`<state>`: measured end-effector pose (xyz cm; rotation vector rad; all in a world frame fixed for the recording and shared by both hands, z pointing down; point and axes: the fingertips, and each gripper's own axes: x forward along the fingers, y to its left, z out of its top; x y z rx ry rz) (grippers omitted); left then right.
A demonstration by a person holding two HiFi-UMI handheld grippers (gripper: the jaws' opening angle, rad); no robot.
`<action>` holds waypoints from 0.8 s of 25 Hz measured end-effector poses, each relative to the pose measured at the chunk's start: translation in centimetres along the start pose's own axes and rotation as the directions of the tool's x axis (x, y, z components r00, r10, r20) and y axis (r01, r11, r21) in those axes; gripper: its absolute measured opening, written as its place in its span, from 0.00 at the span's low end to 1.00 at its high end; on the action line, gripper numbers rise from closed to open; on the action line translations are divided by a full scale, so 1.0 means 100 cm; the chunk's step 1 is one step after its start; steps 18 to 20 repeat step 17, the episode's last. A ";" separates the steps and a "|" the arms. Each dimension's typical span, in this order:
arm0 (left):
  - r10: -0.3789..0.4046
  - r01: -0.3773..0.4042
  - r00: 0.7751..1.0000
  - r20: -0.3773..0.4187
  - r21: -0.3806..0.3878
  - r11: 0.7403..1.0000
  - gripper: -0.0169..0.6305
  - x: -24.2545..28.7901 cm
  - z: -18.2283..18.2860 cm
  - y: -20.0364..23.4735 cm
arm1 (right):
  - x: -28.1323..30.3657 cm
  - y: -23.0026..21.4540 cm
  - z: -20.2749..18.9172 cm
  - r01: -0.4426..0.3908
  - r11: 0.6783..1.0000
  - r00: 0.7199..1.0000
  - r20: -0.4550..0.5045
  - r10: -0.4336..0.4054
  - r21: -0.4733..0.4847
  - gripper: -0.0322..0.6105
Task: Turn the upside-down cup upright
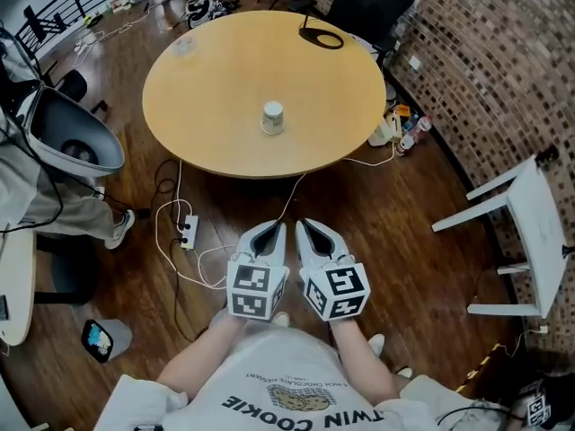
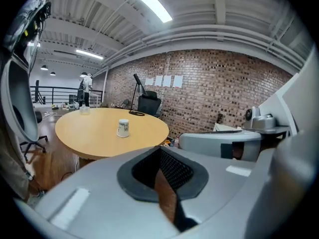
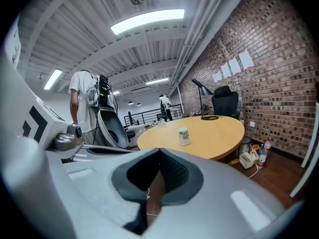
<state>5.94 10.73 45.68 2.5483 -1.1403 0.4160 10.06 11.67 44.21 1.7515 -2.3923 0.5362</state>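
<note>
Fingers (image 1: 268,241) of left gripper (image 1: 275,226) and right gripper (image 1: 303,224) closed, empty; cup (image 1: 272,118) well apart.

A round table (image 1: 225,88) stands on a dark wood floor (image 1: 395,232). 1 black cable loop (image 1: 322,38) lies at its far edge. A white power strip (image 1: 187,233) lies on the floor near the table. Bottles (image 1: 409,135) stand by the brick wall (image 1: 485,70). 1 white chair (image 1: 530,227) is at right.
</note>
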 end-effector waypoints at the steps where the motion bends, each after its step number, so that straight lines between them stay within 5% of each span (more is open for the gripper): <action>1: 0.002 -0.002 1.000 0.003 0.003 1.000 0.03 -0.008 -0.003 -0.006 | -0.010 0.003 -0.003 0.002 1.000 1.000 -0.001 -0.002 0.000 0.05; 20: 0.040 -0.040 0.999 0.001 0.052 0.998 0.03 -0.094 -0.036 -0.062 | -0.098 0.046 -0.033 -0.029 0.999 1.000 0.011 0.029 0.016 0.05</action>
